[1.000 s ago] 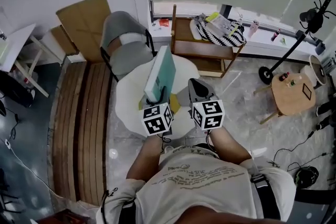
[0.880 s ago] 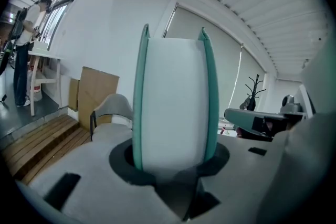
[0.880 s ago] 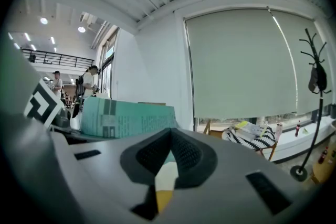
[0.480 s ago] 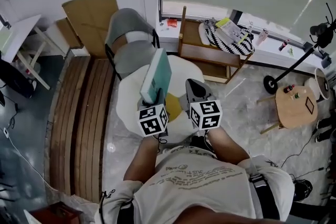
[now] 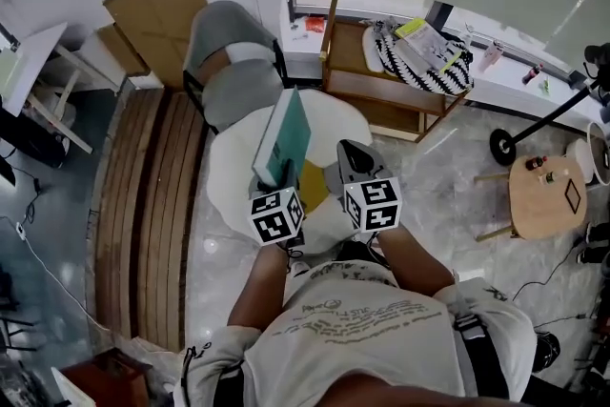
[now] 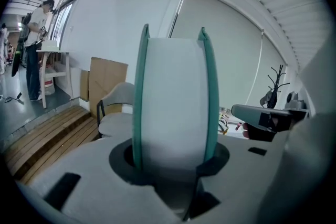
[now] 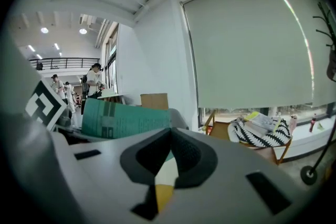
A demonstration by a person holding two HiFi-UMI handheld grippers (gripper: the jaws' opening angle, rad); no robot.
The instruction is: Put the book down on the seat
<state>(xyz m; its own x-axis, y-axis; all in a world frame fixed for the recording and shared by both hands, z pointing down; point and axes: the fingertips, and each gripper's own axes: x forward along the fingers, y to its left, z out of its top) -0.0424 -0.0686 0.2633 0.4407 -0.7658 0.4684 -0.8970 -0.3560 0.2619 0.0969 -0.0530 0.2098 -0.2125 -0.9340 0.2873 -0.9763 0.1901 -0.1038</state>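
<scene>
A teal-covered book stands on edge, pages facing me, with my left gripper shut on its lower end. In the left gripper view the book fills the gap between the jaws of the left gripper. The grey chair stands just beyond it, seat bare; it shows left of the book as the chair. My right gripper hovers to the right of the book, shut and empty. From the right gripper the book's cover lies to the left.
A round white table lies under both grippers, with a yellow item on it. A wooden rack holding a striped bag stands behind it. Wooden slats run along the left, cardboard leans behind the chair, and a small round stool is at the right.
Both grippers have moved forward and a little lower over the white table, toward the grey chair. The book is still upright in the left gripper.
</scene>
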